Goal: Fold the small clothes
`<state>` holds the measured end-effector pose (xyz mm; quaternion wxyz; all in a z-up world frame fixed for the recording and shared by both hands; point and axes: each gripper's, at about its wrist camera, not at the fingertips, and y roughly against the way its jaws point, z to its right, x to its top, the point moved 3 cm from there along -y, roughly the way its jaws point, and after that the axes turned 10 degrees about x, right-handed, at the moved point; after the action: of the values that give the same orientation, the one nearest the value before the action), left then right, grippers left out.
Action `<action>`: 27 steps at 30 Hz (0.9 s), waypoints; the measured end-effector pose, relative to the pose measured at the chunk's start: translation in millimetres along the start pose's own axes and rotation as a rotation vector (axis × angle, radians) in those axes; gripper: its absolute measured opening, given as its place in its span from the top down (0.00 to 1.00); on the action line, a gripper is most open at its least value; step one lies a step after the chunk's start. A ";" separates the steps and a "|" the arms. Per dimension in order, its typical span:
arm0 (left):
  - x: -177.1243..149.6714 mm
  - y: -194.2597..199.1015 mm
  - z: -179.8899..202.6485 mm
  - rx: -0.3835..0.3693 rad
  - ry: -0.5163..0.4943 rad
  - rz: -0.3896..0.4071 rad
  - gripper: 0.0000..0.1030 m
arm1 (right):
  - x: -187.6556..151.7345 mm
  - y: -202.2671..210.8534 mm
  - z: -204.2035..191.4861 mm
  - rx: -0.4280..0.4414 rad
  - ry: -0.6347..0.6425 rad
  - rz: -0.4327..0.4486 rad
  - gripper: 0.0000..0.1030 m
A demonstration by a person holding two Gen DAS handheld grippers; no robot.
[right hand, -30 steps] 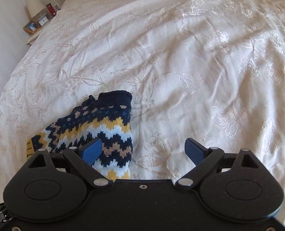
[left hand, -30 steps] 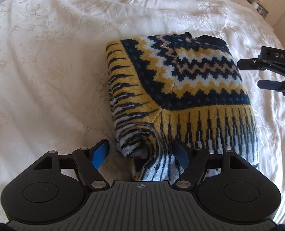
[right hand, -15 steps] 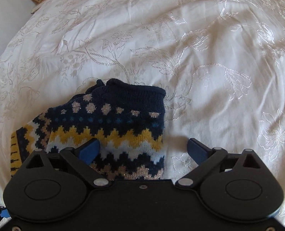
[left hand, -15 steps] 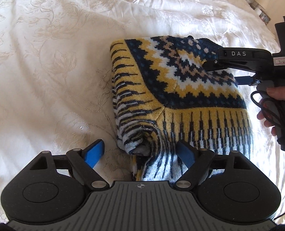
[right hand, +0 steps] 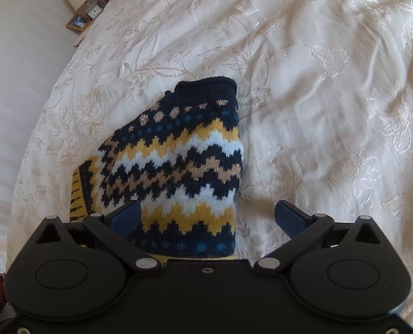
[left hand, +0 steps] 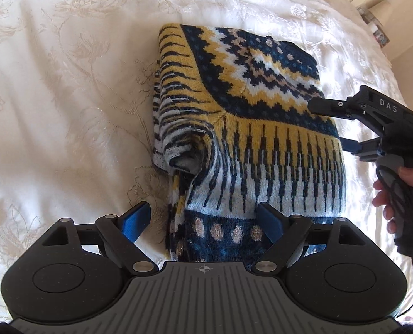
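Observation:
A folded knit sweater (left hand: 248, 128), navy, yellow and white in zigzag bands, lies on the cream bedspread (left hand: 67, 97). My left gripper (left hand: 203, 214) stands open over the sweater's near navy hem, its blue pads apart from the cloth. In the left wrist view my right gripper (left hand: 331, 123), held by a hand (left hand: 387, 186), reaches in at the sweater's right edge. In the right wrist view the sweater (right hand: 178, 161) runs under the right gripper (right hand: 207, 210). Its jaws are opening. The left pad is over the knit and the right pad over bare bedspread; neither presses on it.
The embroidered bedspread (right hand: 317, 83) spreads wide on all sides of the sweater. A bedside shelf with a lamp, clock and framed picture (right hand: 79, 22) stands at the far left beside a white wall. More small items (left hand: 376, 27) sit past the bed's far right corner.
The right gripper has come in from the right and dropped to the sweater's right edge, jaws wider. The left gripper has widened a little and shifted over the near hem.

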<state>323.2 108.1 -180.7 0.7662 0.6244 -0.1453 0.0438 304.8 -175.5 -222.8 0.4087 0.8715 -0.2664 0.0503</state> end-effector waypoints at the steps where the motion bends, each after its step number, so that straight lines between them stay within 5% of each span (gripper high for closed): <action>1: 1.7 -2.3 -0.4 -0.002 0.004 0.001 0.19 | -0.7 -4.1 -0.1 0.013 -0.012 -0.006 0.01; 9: 16.5 -28.1 0.6 -0.086 0.041 -0.017 0.09 | -6.0 -23.0 -1.6 0.135 -0.057 -0.047 0.00; 17: 20.7 -35.8 -1.0 -0.196 0.048 -0.020 0.02 | -17.4 -25.3 -6.7 0.168 -0.009 -0.080 0.00; 19: 20.8 -34.9 -6.0 -0.237 0.072 -0.022 0.08 | -25.0 -19.5 -3.5 0.183 -0.037 -0.088 0.00; 22: 23.0 -36.2 -14.0 -0.292 0.113 -0.034 0.33 | -37.2 -9.0 1.6 0.204 -0.080 -0.098 0.03; 23: 23.5 -36.6 -16.1 -0.314 0.125 -0.039 0.43 | -41.1 -6.9 2.0 0.206 -0.091 -0.102 0.10; 24: 24.4 -37.2 -15.1 -0.322 0.126 -0.041 0.51 | -44.7 -5.0 1.7 0.202 -0.099 -0.108 0.31; 27: 25.0 -30.4 -8.3 -0.314 0.090 -0.008 0.53 | -48.8 3.4 -7.1 0.159 -0.085 -0.086 0.45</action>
<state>356.1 106.8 -203.9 0.8604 0.4948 -0.1134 0.0455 262.4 -151.4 -230.7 0.3286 0.9131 -0.2408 0.0168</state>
